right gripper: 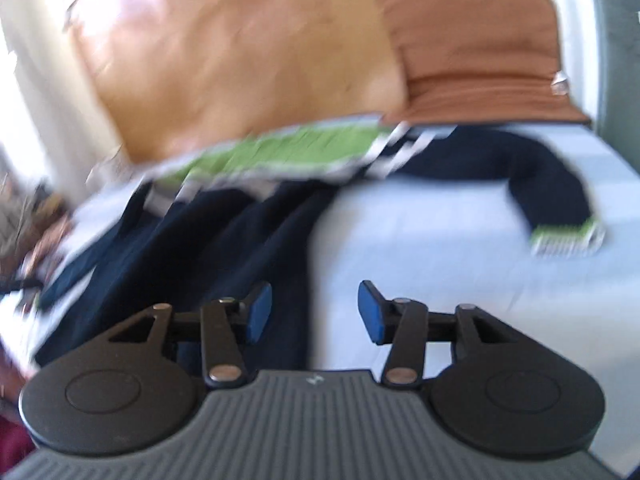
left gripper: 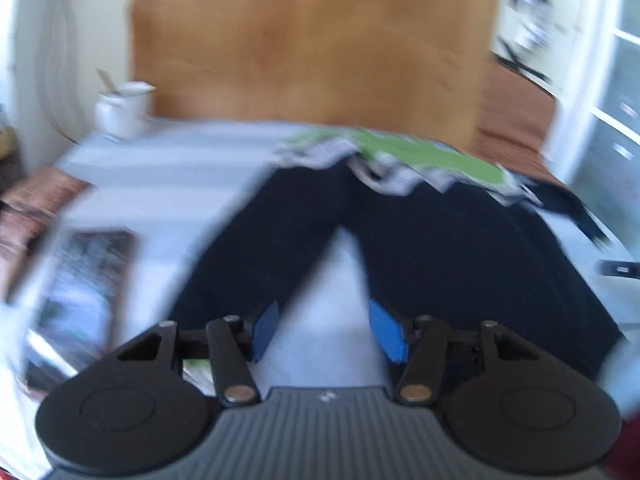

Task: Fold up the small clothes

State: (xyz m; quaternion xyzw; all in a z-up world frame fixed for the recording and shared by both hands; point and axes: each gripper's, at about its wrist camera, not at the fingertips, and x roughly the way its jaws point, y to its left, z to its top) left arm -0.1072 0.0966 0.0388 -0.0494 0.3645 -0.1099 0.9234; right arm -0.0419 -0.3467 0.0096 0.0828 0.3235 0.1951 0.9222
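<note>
Dark navy trousers (left gripper: 420,240) with a green and striped waistband (left gripper: 420,156) are spread flat on the pale blue sheet (left gripper: 160,168), legs toward the cameras. The left gripper (left gripper: 326,330) is held spread wide above the gap between the legs, nothing between its blue pads (left gripper: 386,334). The right gripper (right gripper: 314,312) is likewise parted and empty, over the trousers' edge. A white jug (left gripper: 122,110) is seen at the far left, blurred.

We are seeing dark navy trousers (left gripper: 440,248) with a green waistband (left gripper: 420,152) (trimmed in white-and-dark stripes), lying on a pale blue cloth (right gripper: 420,240); both grippers are wearing blue pads (left gripper: 386,330).
</note>
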